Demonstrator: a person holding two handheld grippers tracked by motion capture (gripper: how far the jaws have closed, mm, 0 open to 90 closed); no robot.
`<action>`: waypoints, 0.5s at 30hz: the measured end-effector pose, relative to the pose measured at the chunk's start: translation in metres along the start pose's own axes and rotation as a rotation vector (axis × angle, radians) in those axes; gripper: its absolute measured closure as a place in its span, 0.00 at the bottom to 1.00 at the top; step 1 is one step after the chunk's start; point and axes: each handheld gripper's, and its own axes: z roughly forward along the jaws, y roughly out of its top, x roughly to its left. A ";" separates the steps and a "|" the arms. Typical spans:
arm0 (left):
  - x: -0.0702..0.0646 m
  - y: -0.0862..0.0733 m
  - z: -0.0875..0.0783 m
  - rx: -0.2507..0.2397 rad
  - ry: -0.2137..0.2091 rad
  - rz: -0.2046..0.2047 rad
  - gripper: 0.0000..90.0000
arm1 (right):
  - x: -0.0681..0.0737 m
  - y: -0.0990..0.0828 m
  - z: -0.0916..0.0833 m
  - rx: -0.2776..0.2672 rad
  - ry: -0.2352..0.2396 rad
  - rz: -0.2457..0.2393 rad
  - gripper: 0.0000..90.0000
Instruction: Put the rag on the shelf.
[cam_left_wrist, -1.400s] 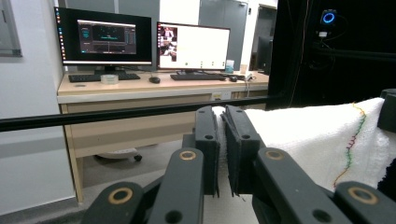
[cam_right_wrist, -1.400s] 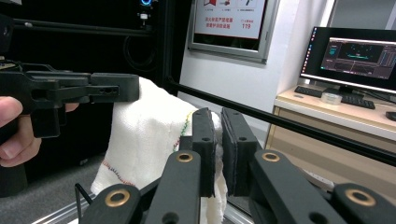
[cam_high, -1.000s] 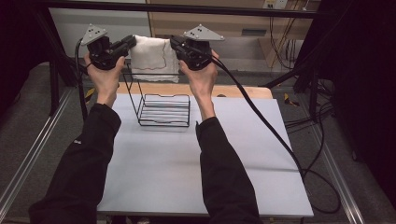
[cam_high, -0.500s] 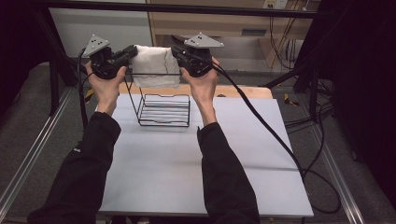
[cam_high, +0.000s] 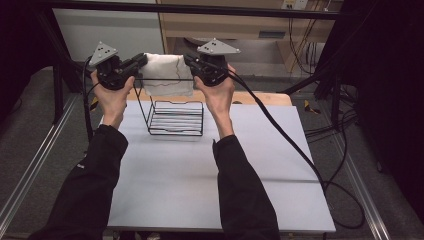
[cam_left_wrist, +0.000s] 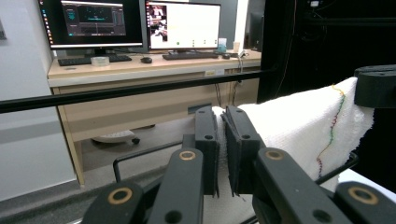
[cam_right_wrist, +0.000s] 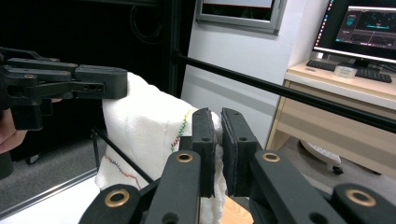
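The left tongs (cam_high: 141, 61) and the right tongs (cam_high: 189, 60) are raised above the far edge of the desk (cam_high: 165, 170), each carried in one hand, with the jaws pointing inward toward each other. Between them hangs a white cloth (cam_high: 167, 75), stretched by its two upper corners. In the left gripper view, the left tongs (cam_left_wrist: 223, 140) are closed almost fully, with a thin fold of the white cloth (cam_left_wrist: 299, 126) clamped between the two black jaws; a line of coloured stitching runs down the cloth near its far edge. In the right gripper view, the right tongs (cam_right_wrist: 218, 140) are likewise closed almost fully on the opposite corner of the white cloth (cam_right_wrist: 140, 126), which drapes down from the jaws. A black wire rack (cam_high: 175, 117) stands on the desk directly below and just in front of the cloth; the lower part of the cloth hangs behind the top rail of the rack. Whether cloth and rail touch cannot be determined. A black cable (cam_high: 290, 145) trails from the right tongs across the desk.
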 end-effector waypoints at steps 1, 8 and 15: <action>0.000 -0.001 0.000 0.002 -0.001 -0.002 0.93 | 0.000 -0.001 0.001 0.002 0.002 -0.005 0.94; 0.002 -0.007 -0.004 0.016 -0.009 -0.003 0.93 | 0.004 -0.004 0.001 0.011 0.012 -0.007 0.94; 0.000 -0.009 -0.010 0.010 -0.023 0.008 0.93 | 0.007 -0.006 -0.004 0.017 0.023 -0.017 0.94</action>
